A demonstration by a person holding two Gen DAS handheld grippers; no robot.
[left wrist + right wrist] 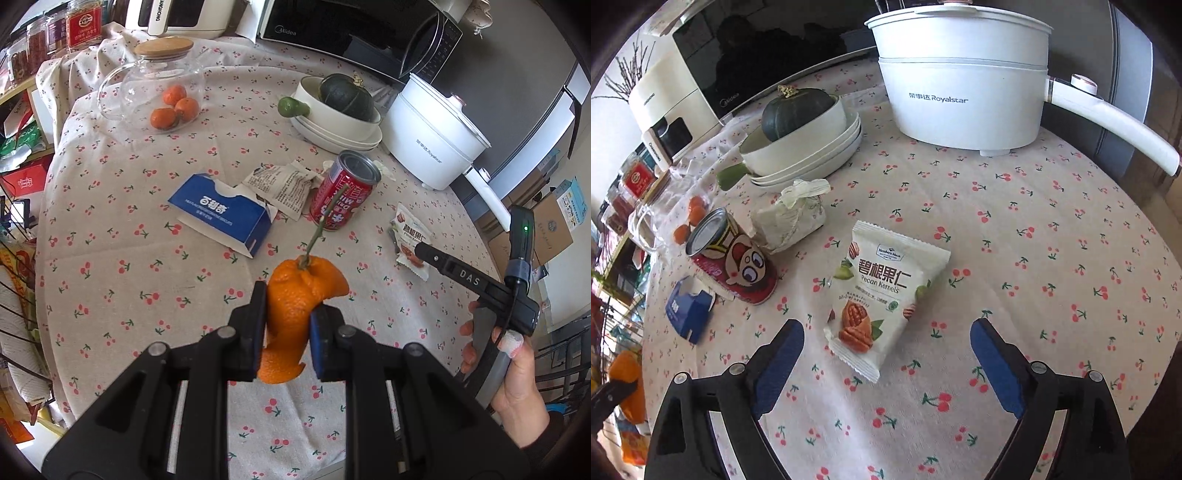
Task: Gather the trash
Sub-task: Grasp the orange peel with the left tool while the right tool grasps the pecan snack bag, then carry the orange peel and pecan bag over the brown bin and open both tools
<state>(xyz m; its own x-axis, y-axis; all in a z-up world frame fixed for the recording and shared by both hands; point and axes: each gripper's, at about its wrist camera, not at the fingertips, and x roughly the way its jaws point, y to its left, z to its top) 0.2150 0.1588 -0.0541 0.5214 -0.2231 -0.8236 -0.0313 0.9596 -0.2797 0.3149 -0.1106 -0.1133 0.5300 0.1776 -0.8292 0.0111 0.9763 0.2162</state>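
Observation:
My left gripper (288, 314) is shut on an orange peel (295, 299) with a green stem, held above the cherry-print tablecloth (147, 295). The peel also shows at the left edge of the right wrist view (626, 373). My right gripper (886, 332) is open, its jaws on either side of a white pecan kernel packet (882, 295) lying flat on the table. In the left wrist view the right gripper (424, 253) hovers at that packet (408, 240). Other trash: a red can (343, 192) (731, 262), a torn blue box (225, 210) (689, 310), a crumpled wrapper (284, 184) (792, 218).
A white Royalstar pot (964, 74) stands at the back right. Stacked white dishes with a green squash (801, 110) sit behind the trash. A glass jar with small oranges (166, 92), a microwave (351, 29) and storage jars (74, 26) line the far side.

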